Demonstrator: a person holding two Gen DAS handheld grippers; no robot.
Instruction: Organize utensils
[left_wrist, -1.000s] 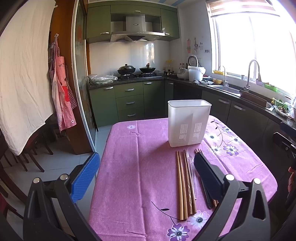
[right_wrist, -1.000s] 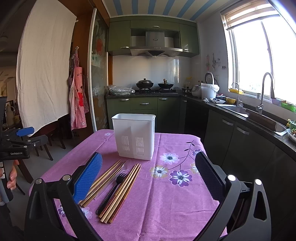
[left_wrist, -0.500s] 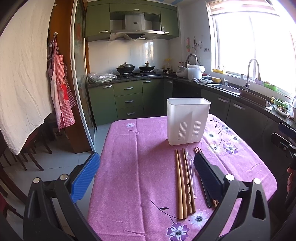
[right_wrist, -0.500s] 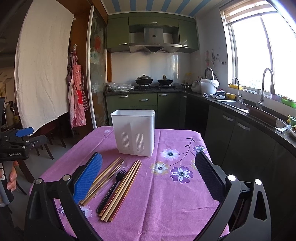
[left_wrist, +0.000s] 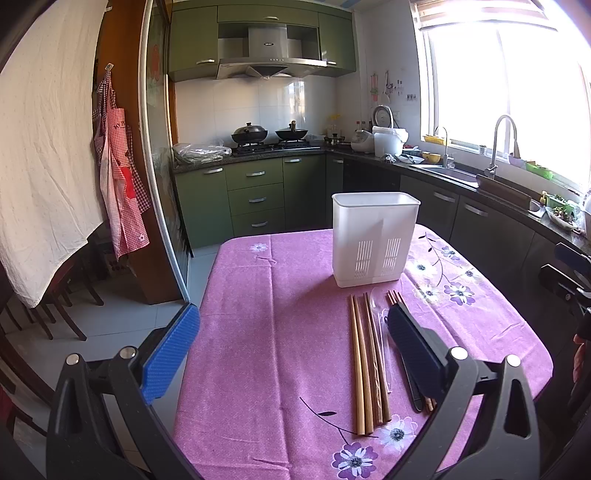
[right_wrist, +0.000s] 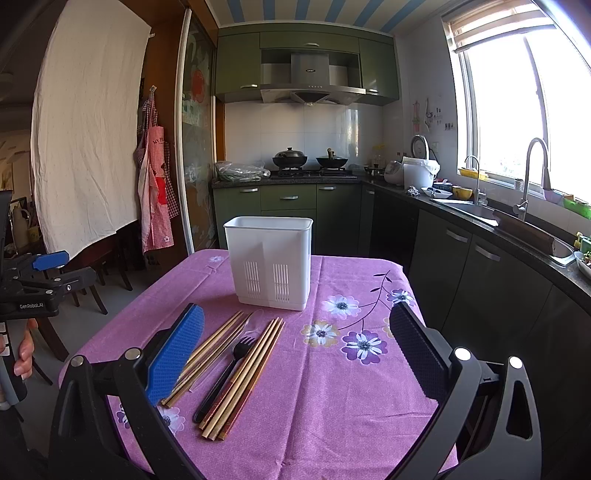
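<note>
A white plastic utensil holder (left_wrist: 375, 240) (right_wrist: 271, 260) stands upright on the purple flowered tablecloth (left_wrist: 280, 332) (right_wrist: 332, 398). In front of it lie several wooden chopsticks (left_wrist: 364, 365) (right_wrist: 247, 376), a clear plastic spoon (left_wrist: 376, 306) (right_wrist: 255, 319) and a black plastic fork (right_wrist: 225, 371), side by side. My left gripper (left_wrist: 291, 347) is open and empty, above the table left of the utensils. My right gripper (right_wrist: 299, 350) is open and empty, above the table right of the utensils. The left gripper also shows at the left edge of the right wrist view (right_wrist: 33, 280).
Green kitchen cabinets (left_wrist: 255, 199) with a stove and two pans (left_wrist: 269, 133) stand behind the table. A counter with a sink and tap (left_wrist: 498, 155) runs along the right wall. Chairs (left_wrist: 44, 306) and a hanging white sheet are on the left.
Both views have shifted slightly, so the holder and utensils sit a little higher and farther in frame. Nothing on the table has moved. Both grippers stay open.
</note>
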